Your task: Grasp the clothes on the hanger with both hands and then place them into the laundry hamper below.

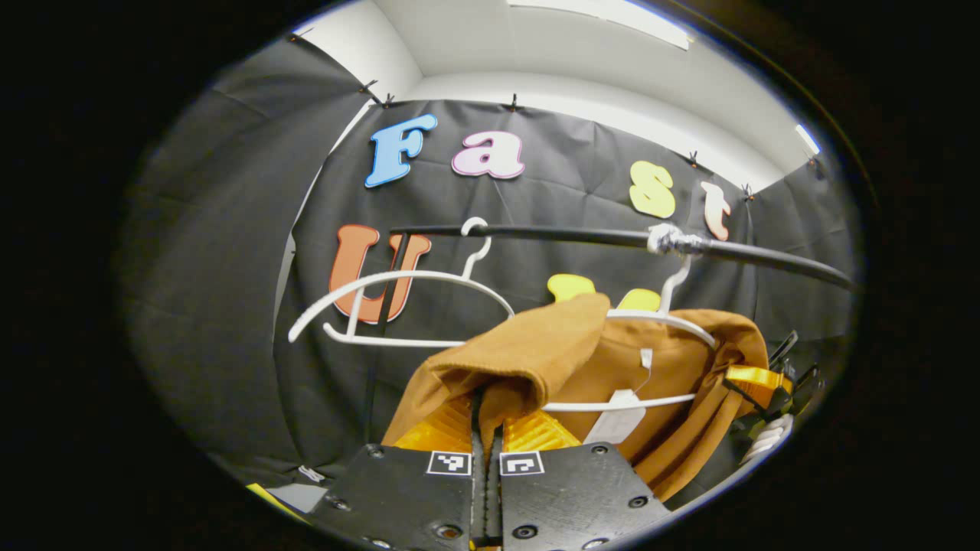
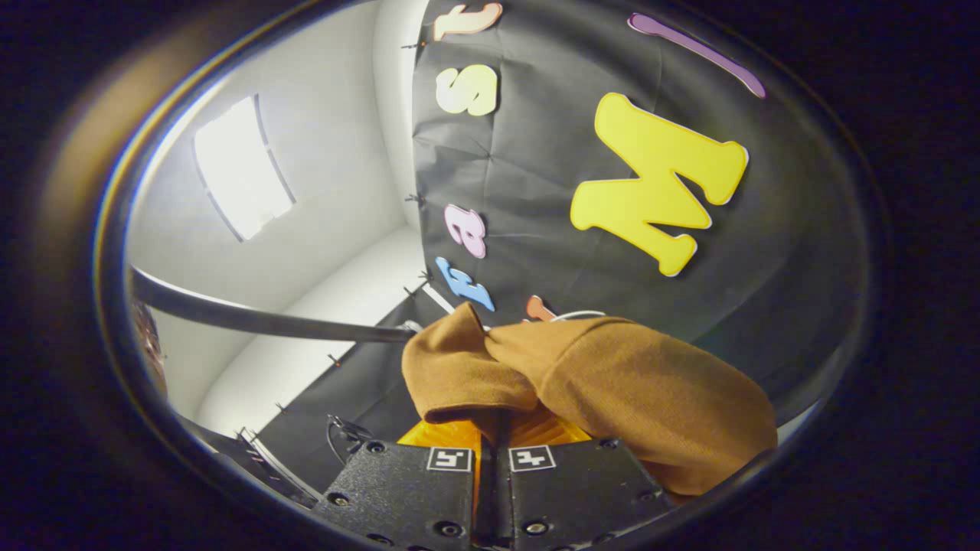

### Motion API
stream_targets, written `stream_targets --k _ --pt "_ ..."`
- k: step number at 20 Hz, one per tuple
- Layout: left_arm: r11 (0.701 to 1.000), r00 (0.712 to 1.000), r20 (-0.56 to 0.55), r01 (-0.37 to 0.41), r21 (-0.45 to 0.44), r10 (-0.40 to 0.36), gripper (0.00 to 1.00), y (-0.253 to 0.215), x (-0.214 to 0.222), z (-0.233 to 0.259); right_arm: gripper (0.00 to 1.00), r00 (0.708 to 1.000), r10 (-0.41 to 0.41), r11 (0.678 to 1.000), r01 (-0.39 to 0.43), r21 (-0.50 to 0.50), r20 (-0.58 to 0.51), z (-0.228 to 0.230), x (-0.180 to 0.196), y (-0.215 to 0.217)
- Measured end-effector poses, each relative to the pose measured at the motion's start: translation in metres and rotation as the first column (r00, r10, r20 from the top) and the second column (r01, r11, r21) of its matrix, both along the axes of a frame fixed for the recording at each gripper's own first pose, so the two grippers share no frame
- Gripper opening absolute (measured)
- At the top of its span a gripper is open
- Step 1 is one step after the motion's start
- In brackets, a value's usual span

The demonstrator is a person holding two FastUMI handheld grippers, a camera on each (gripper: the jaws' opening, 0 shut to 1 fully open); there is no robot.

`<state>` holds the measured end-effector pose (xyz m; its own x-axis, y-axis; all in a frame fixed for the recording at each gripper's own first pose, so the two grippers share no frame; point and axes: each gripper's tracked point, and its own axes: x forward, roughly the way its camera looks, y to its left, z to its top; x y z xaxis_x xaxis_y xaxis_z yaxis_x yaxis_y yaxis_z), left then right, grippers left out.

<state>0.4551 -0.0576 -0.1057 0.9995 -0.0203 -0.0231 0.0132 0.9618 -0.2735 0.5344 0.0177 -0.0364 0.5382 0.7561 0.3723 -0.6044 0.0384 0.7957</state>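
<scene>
A brown garment (image 1: 658,367) hangs on a white hanger (image 1: 651,317) from the black rail (image 1: 582,237). My left gripper (image 1: 485,413) is shut on a fold of its near shoulder, the cloth bunched over the fingertips. In the right gripper view the same brown garment (image 2: 628,383) drapes over my right gripper (image 2: 494,428), which is shut on a fold of it. The right gripper (image 1: 773,398) with its yellow parts also appears at the garment's far side in the left gripper view. The hamper is out of sight.
An empty white hanger (image 1: 398,306) hangs on the rail to the left of the garment. A white tag (image 1: 620,417) dangles inside the garment's neck. The black rail (image 2: 260,317) crosses the right gripper view at the left.
</scene>
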Motion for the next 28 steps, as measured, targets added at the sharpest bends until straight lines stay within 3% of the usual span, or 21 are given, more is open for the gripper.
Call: stream_targets --k 1,2,3,5,6,7,10,11,13,14,16,18,19,22,23,24,26,28 --pt "1.000 1.000 0.018 0.001 -0.006 -0.001 0.00 0.006 0.002 0.008 0.05 1.000 0.001 0.999 -0.001 0.037 -0.006 0.006 0.004 -0.005" --pt "1.000 0.999 0.034 -0.013 -0.011 0.014 0.05 0.014 0.005 0.016 0.05 1.000 -0.008 0.997 0.009 0.073 -0.013 0.011 0.006 -0.011" --pt "1.000 0.999 0.041 -0.016 -0.018 0.017 0.00 0.019 0.007 0.021 0.05 1.000 -0.023 0.994 0.025 0.103 -0.017 0.016 0.012 -0.018" --pt "0.999 0.998 0.054 -0.029 -0.020 0.030 0.00 0.028 0.014 0.029 0.04 0.997 -0.058 0.983 0.064 0.169 -0.041 0.024 0.023 -0.033" --pt "0.999 0.998 0.056 -0.027 -0.024 0.028 0.05 0.031 0.015 0.033 0.04 0.995 -0.083 0.979 0.092 0.184 -0.052 0.025 0.029 -0.039" --pt "0.999 0.998 0.061 -0.032 -0.025 0.034 0.00 0.033 0.018 0.037 0.04 0.992 -0.110 0.977 0.119 0.179 -0.061 0.024 0.035 -0.044" --pt "0.999 0.999 0.034 -0.017 -0.035 0.018 0.05 0.034 0.029 0.033 0.03 0.970 -0.226 0.961 0.238 0.140 -0.094 0.019 0.054 -0.056" --pt "0.999 1.000 0.024 -0.007 -0.037 0.008 0.00 0.036 0.030 0.033 0.04 0.964 -0.250 0.957 0.260 0.128 -0.091 0.022 0.058 -0.057" --pt "0.999 1.000 0.009 -0.010 -0.038 0.010 0.05 0.046 0.032 0.029 0.05 0.959 -0.268 0.954 0.277 0.113 -0.091 0.023 0.060 -0.061" --pt "0.999 1.000 -0.002 -0.004 -0.047 0.003 0.00 0.049 0.034 0.026 0.05 0.948 -0.301 0.948 0.309 0.075 -0.102 0.016 0.068 -0.067" --pt "0.999 0.999 -0.032 0.010 -0.047 -0.012 0.05 0.047 0.036 0.013 0.05 0.918 -0.386 0.922 0.386 -0.027 -0.085 0.000 0.079 -0.075" --pt "1.000 0.999 -0.052 0.006 -0.017 -0.007 0.00 0.048 0.033 0.001 0.04 0.906 -0.419 0.907 0.414 -0.077 -0.058 -0.002 0.081 -0.074" --pt "0.999 0.998 -0.065 0.012 -0.038 -0.014 0.05 0.046 0.035 -0.007 0.04 0.900 -0.433 0.900 0.426 -0.096 -0.061 -0.007 0.087 -0.076" --pt "0.993 0.996 -0.073 0.032 -0.118 -0.041 0.05 0.045 0.040 -0.013 0.05 0.896 -0.437 0.894 0.423 -0.147 -0.078 -0.021 0.097 -0.074" --pt "0.990 0.996 -0.073 0.042 -0.134 -0.053 0.00 0.045 0.041 -0.013 0.04 0.893 -0.442 0.888 0.423 -0.181 -0.081 -0.028 0.103 -0.074" --pt "0.987 0.995 -0.070 0.058 -0.151 -0.069 0.05 0.046 0.043 -0.016 0.05 0.898 -0.427 0.894 0.400 -0.202 -0.110 -0.038 0.106 -0.070" --pt "0.969 0.993 -0.040 0.099 -0.228 -0.110 0.05 0.046 0.045 -0.014 0.05 0.913 -0.361 0.929 0.335 -0.154 -0.189 -0.044 0.107 -0.063" --pt "0.949 0.989 -0.031 0.127 -0.287 -0.142 0.00 0.052 0.042 -0.018 0.05 0.918 -0.333 0.942 0.312 -0.127 -0.215 -0.051 0.113 -0.061"
